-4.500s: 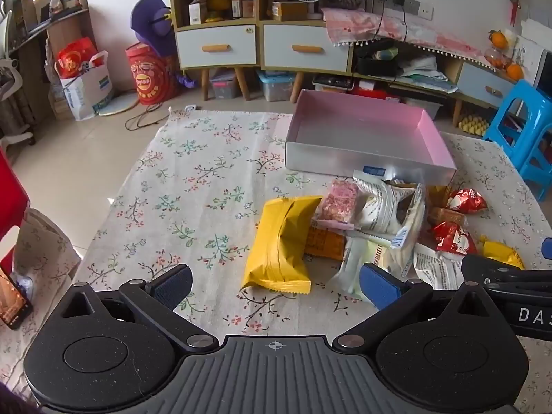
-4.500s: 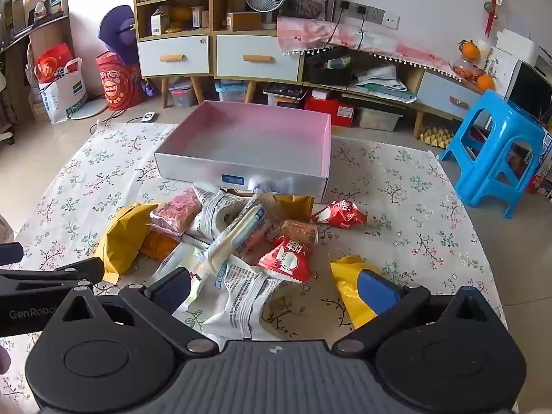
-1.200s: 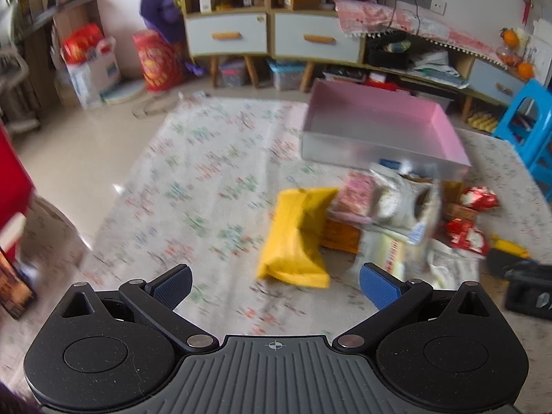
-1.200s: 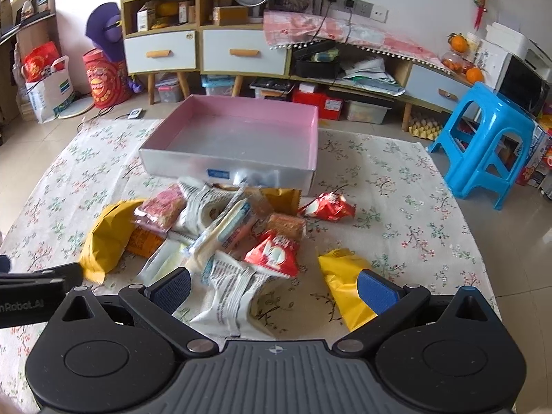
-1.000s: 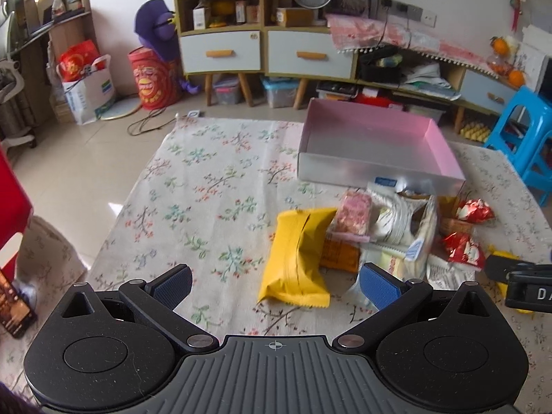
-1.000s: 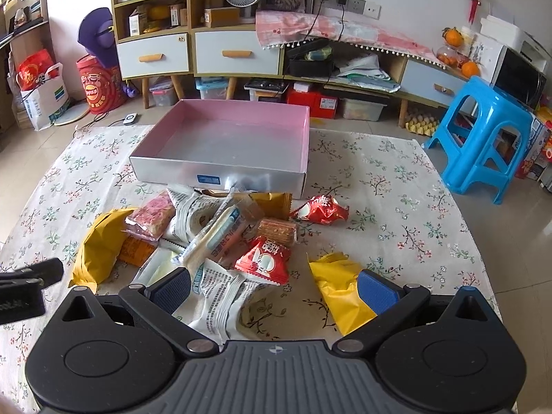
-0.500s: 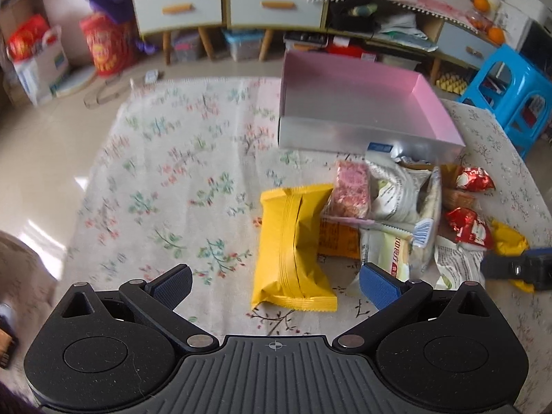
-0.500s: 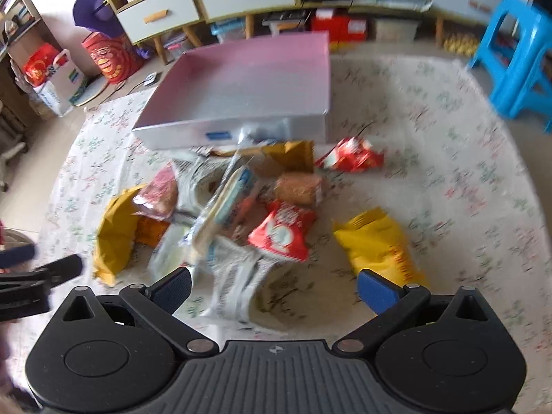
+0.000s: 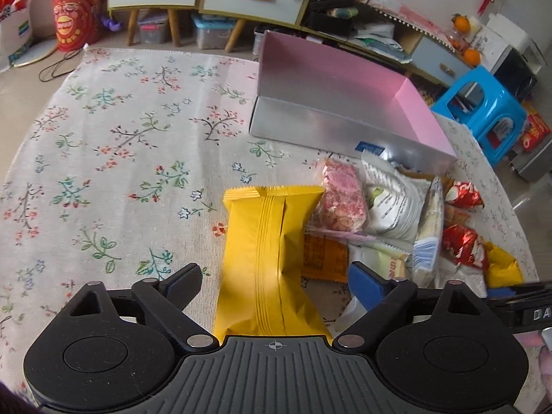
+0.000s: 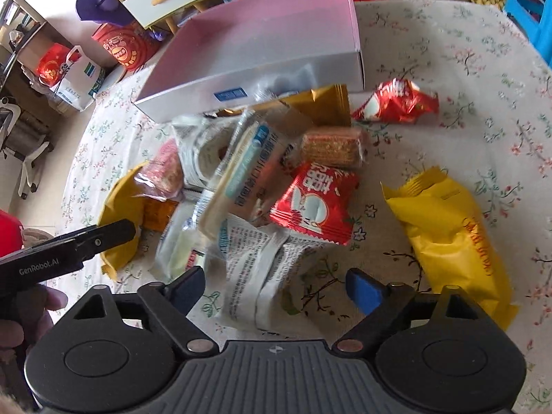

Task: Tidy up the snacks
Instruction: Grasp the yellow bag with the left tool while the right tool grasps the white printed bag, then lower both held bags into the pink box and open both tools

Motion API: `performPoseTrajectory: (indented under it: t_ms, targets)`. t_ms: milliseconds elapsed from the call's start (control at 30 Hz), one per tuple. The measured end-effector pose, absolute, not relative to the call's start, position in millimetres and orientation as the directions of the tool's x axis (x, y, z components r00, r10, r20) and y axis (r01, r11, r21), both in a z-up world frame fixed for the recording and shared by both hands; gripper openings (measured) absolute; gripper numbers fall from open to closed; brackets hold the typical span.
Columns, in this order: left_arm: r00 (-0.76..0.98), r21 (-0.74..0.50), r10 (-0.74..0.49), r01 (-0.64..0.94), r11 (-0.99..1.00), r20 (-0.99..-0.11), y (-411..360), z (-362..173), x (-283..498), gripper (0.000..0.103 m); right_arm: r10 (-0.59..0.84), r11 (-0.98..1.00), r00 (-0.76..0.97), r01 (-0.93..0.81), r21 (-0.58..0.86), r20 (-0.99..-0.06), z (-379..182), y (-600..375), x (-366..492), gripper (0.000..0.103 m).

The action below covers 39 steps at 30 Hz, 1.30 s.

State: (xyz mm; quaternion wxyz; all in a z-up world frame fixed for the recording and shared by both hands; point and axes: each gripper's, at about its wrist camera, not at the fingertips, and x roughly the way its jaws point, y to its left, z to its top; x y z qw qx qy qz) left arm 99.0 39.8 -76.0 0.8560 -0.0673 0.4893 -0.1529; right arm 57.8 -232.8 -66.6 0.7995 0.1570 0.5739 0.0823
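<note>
Straddling a long yellow snack packet [image 9: 272,258] with jaws just closing but not yet touching it, left gripper [image 9: 274,281], right gripper [image 10: 274,284] likewise spread and narrowing above a white printed wrapper [image 10: 255,269], pink-lined box [image 9: 331,103] behind the snack pile on the floral-clothed counter [image 9: 120,138].

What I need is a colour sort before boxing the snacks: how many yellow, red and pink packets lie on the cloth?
yellow packets: 2
red packets: 2
pink packet: 1
Total: 5
</note>
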Motion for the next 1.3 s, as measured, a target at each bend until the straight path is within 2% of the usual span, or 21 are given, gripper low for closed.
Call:
performPoseTrajectory:
  t_ms: [100, 233, 333, 400, 467, 500, 700, 733, 800, 1300]
  targets:
    - [0.484, -0.262, -0.330, 0.203, 0.943, -0.811, 40.2, -82.6, 98.4, 0.084, 0.311, 0.941, 0.350, 0.017, 0.338, -0.884, -64.6, -231.4, 56.6, 0.080]
    - [0.509, -0.241, -0.324, 0.222, 0.945, -0.797, 41.8, -81.8, 94.8, 0.067, 0.278, 0.958, 0.380, -0.038, 0.285, -0.882, -63.7, -224.7, 52.9, 0.079]
    - [0.527, -0.239, -0.317, 0.212, 0.948, -0.789, 44.9, -82.7, 93.9, 0.056, 0.223, 0.975, 0.401, -0.089, 0.205, -0.889, -63.8, -216.1, 47.7, 0.072]
    - [0.528, -0.244, -0.315, 0.203, 0.948, -0.788, 47.2, -82.2, 94.4, 0.048, 0.190, 0.981, 0.413, -0.111, 0.158, -0.891, -62.8, -211.1, 46.1, 0.063]
    - [0.527, -0.260, -0.320, 0.187, 0.947, -0.787, 49.7, -81.3, 95.4, 0.044, 0.174, 0.984, 0.422, -0.117, 0.137, -0.890, -63.6, -212.9, 44.9, 0.054]
    - [0.527, -0.265, -0.320, 0.181, 0.947, -0.787, 49.9, -81.9, 95.2, 0.044, 0.176, 0.983, 0.425, -0.116, 0.139, -0.888, -62.4, -214.1, 45.0, 0.047]
    - [0.523, -0.297, -0.327, 0.142, 0.944, -0.787, 55.2, -81.4, 93.9, 0.040, 0.182, 0.983, 0.425, -0.094, 0.156, -0.887, -62.2, -219.2, 47.1, 0.037]
    - [0.521, -0.305, -0.329, 0.135, 0.943, -0.788, 56.7, -81.1, 93.5, 0.040, 0.184, 0.983, 0.424, -0.092, 0.160, -0.887, -62.1, -219.0, 46.7, 0.032]
    - [0.517, -0.315, -0.332, 0.122, 0.941, -0.789, 59.1, -80.2, 92.9, 0.040, 0.190, 0.982, 0.425, -0.087, 0.169, -0.885, -57.5, -218.7, 40.2, 0.027]
    - [0.564, -0.346, -0.340, 0.100, 0.933, -0.752, 67.4, -52.3, 84.3, 0.039, 0.263, 0.961, 0.442, -0.036, 0.276, -0.857, -37.5, -229.1, 42.1, 0.022]
